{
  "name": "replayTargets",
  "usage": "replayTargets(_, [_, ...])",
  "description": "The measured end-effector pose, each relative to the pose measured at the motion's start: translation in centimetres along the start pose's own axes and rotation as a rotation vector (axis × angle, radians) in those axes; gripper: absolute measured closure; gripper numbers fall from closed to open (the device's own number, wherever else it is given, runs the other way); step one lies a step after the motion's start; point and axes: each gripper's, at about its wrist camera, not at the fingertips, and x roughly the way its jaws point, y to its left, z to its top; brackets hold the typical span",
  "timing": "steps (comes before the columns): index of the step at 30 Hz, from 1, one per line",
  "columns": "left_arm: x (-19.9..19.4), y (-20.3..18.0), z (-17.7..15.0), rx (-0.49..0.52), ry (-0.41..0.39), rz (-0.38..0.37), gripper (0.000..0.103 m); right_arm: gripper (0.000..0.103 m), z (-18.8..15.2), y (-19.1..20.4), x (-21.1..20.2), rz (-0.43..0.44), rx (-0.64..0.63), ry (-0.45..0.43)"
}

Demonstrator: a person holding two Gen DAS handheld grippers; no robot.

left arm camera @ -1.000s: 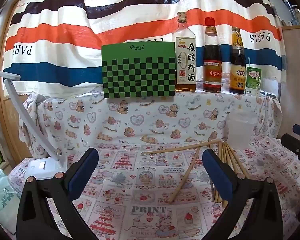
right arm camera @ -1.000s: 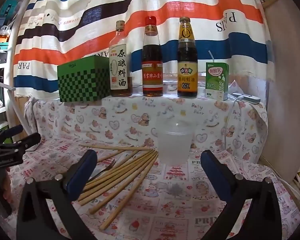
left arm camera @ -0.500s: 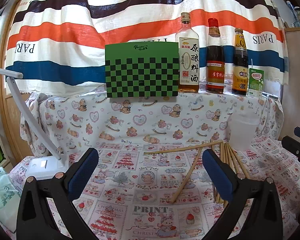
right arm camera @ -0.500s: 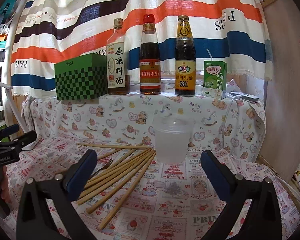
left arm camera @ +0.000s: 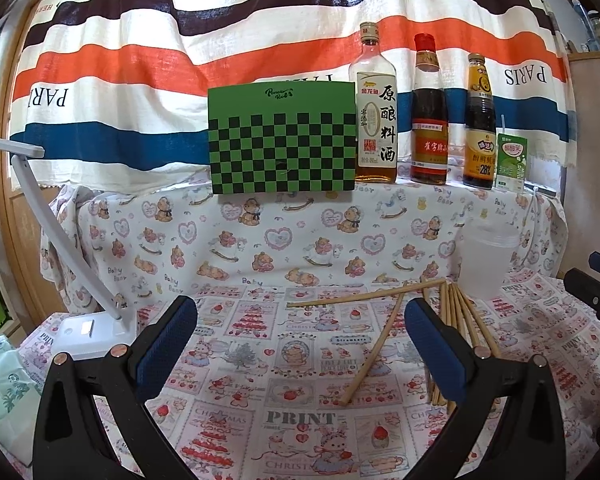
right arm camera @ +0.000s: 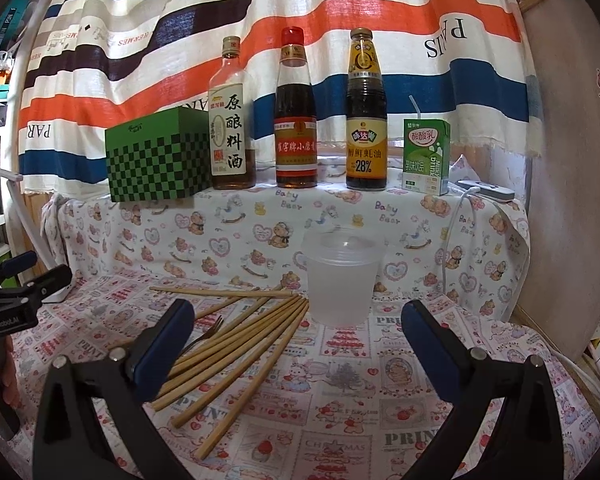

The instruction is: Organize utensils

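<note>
Several wooden chopsticks [right arm camera: 240, 344] lie fanned on the printed cloth, left of a translucent plastic cup [right arm camera: 342, 280]. A small metal fork [right arm camera: 206, 332] lies among them. In the left wrist view the chopsticks [left arm camera: 456, 312] spread out beside the cup [left arm camera: 486, 260], with one loose stick [left arm camera: 374, 354] slanting nearer me. My left gripper [left arm camera: 300, 344] is open and empty, above bare cloth left of the sticks. My right gripper [right arm camera: 296, 348] is open and empty, hovering over the chopsticks with the cup just beyond. Each gripper shows at the other view's edge.
A raised shelf at the back holds a green checkered box [left arm camera: 282, 140], three sauce bottles [right arm camera: 296, 112] and a green drink carton [right arm camera: 426, 156]. A white desk lamp base [left arm camera: 86, 330] sits at the left. A white cable [right arm camera: 452, 224] hangs at the right.
Both cameras have risen and tilted slightly, so the shelf and bottles sit lower in view. The right gripper has edged closer to the cup. Nothing on the cloth has moved.
</note>
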Motion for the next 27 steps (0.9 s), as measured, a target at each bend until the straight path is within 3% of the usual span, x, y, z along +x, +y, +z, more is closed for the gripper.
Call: replayTargets(27, [-0.06,-0.28,0.10,0.011,0.002,-0.003,0.000,0.000,-0.11,0.07,0.01,-0.015,-0.001,0.005])
